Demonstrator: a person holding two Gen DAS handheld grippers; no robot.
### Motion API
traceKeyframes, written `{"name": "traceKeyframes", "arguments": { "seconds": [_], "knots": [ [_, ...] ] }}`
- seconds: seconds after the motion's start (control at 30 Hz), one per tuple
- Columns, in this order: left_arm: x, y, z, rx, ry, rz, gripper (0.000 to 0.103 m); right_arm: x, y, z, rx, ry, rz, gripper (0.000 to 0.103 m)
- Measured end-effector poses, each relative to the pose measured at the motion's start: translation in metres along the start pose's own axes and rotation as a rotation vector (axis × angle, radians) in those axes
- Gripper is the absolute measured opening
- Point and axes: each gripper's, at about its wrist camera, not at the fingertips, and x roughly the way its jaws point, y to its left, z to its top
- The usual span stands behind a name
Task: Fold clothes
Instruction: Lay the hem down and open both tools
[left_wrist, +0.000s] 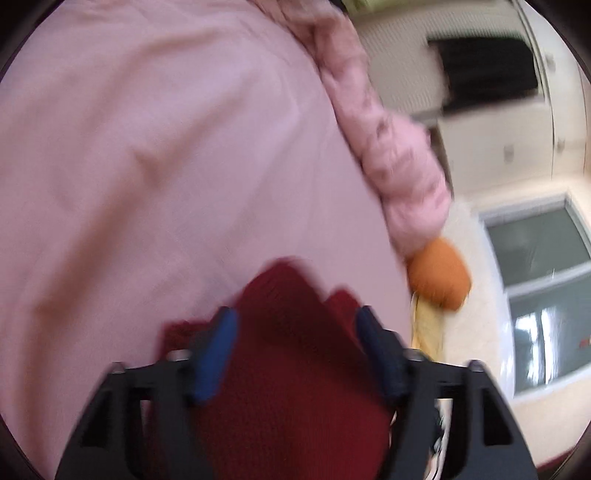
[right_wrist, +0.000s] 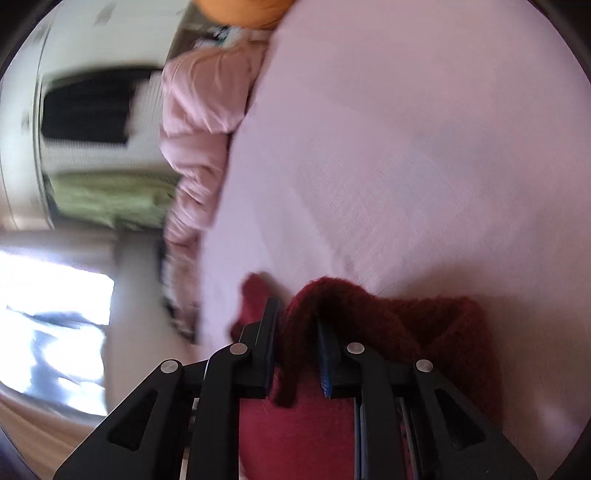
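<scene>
A dark red knit garment (left_wrist: 295, 387) lies on a pink sheet (left_wrist: 147, 147). In the left wrist view my left gripper (left_wrist: 295, 314) stands open right over it, its blue-padded fingers (left_wrist: 218, 347) wide apart on either side of the knit and not pressing it. In the right wrist view a raised fold of the same red garment (right_wrist: 406, 325) fills the narrow gap between the jaws of my right gripper (right_wrist: 297, 312), which looks shut on it. The rest of the garment spreads to the right and under the gripper. Both views are blurred.
A rumpled pink quilted cover (left_wrist: 399, 162) (right_wrist: 195, 110) runs along the edge of the pink sheet (right_wrist: 406, 147). An orange cushion (left_wrist: 439, 275) sits at its end. Beyond are a window (left_wrist: 543, 277), a dark object (right_wrist: 88, 107) and green cloth (right_wrist: 110, 199).
</scene>
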Motion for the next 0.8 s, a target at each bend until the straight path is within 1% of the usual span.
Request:
{"name": "traceKeyframes", "arguments": {
  "seconds": [0.03,0.07,0.13,0.17,0.2,0.27,0.3,0.37,0.4,0.43,0.47,0.53,0.6,0.63,0.73,0.77,0.8],
  "knots": [
    [-0.011,0.002,0.004,-0.006,-0.034,0.017,0.072,-0.008,-0.002,0.0,0.025,-0.009,0.019,0.021],
    [-0.022,-0.001,0.005,0.015,-0.057,0.051,0.072,-0.016,0.003,-0.005,0.0,-0.033,-0.005,0.023],
    [-0.039,-0.017,-0.007,0.112,-0.086,0.095,0.071,-0.033,0.013,-0.015,-0.051,-0.082,-0.053,0.031],
    [-0.046,-0.026,-0.014,0.161,-0.1,0.116,0.071,-0.042,0.019,-0.021,-0.076,-0.107,-0.077,0.031],
    [-0.045,-0.04,-0.031,0.243,-0.095,0.145,0.071,-0.05,0.025,-0.027,-0.106,-0.13,-0.102,0.032],
    [-0.043,-0.068,-0.066,0.409,-0.086,0.203,0.072,-0.049,0.054,-0.061,-0.298,-0.151,-0.185,0.033],
    [-0.034,-0.081,-0.089,0.509,-0.081,0.249,0.074,-0.047,0.069,-0.078,-0.395,-0.161,-0.226,0.033],
    [-0.012,-0.094,-0.135,0.681,-0.098,0.355,0.074,-0.029,0.095,-0.13,-0.653,-0.169,-0.314,0.033],
    [0.0,-0.1,-0.158,0.762,-0.108,0.406,0.074,-0.018,0.101,-0.154,-0.76,-0.187,-0.355,0.033],
    [0.013,-0.098,-0.173,0.799,-0.093,0.418,0.074,-0.005,0.097,-0.171,-0.832,-0.178,-0.39,0.033],
    [0.027,-0.091,-0.184,0.793,-0.047,0.414,0.074,0.008,0.093,-0.189,-0.903,-0.168,-0.425,0.033],
    [0.034,-0.088,-0.191,0.81,-0.028,0.445,0.074,0.034,0.086,-0.223,-1.041,-0.146,-0.496,0.033],
    [0.041,-0.085,-0.199,0.828,-0.009,0.475,0.074,0.057,0.064,-0.233,-1.041,-0.112,-0.588,0.033],
    [0.044,-0.083,-0.203,0.836,0.0,0.49,0.074,0.055,0.067,-0.235,-1.04,-0.129,-0.585,0.033],
    [0.027,-0.082,-0.198,0.828,-0.091,0.499,0.074,0.039,0.077,-0.234,-1.014,-0.157,-0.567,0.033],
    [0.022,-0.081,-0.196,0.826,-0.122,0.502,0.074,0.03,0.079,-0.232,-1.007,-0.2,-0.551,0.033],
    [0.016,-0.08,-0.194,0.823,-0.152,0.504,0.074,0.022,0.078,-0.229,-0.996,-0.255,-0.564,0.033]
  ]
}}
